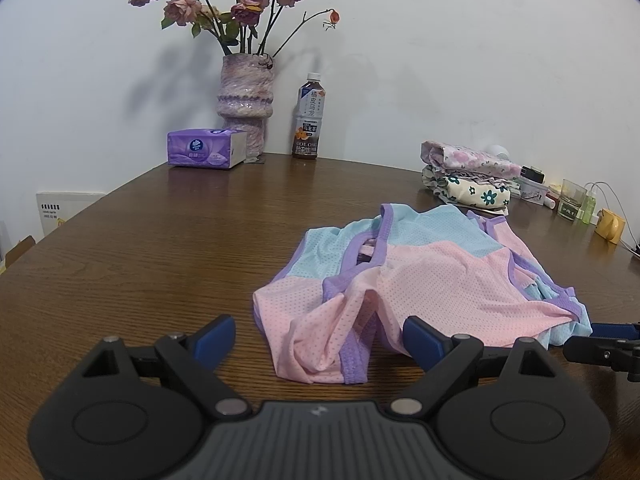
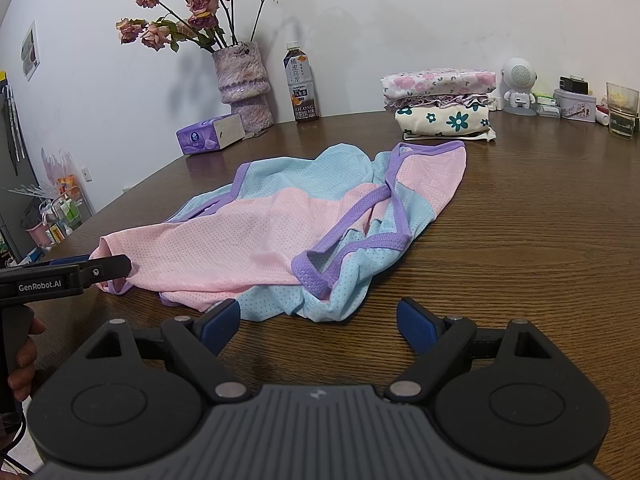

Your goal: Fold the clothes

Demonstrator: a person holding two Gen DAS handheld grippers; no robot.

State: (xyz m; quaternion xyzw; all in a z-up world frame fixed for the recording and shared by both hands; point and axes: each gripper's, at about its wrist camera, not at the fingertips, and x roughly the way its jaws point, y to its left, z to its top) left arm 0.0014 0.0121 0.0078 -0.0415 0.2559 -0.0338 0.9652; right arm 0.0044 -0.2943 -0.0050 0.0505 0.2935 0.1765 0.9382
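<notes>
A mesh sleeveless top (image 1: pixel 424 276) in pink and light blue with purple trim lies crumpled on the brown wooden table (image 1: pixel 160 264). My left gripper (image 1: pixel 318 338) is open, and the top's near pink hem lies between its blue pads (image 1: pixel 216 338) without being pressed. In the right wrist view the same top (image 2: pixel 280 236) spreads ahead of my right gripper (image 2: pixel 319 320), which is open just short of the blue hem. The left gripper (image 2: pixel 104 265) shows at that view's left edge by the pink corner, held by a hand (image 2: pixel 24 360). The right gripper (image 1: pixel 596 340) shows at the left view's right edge.
A stack of folded floral clothes (image 2: pixel 440 100) sits at the back right. A vase of roses (image 2: pixel 242 80), a tea bottle (image 2: pixel 301 84) and a purple tissue pack (image 2: pixel 210 134) stand along the wall. Small items and a glass (image 2: pixel 622 110) crowd the far right. The table edge curves away at the left.
</notes>
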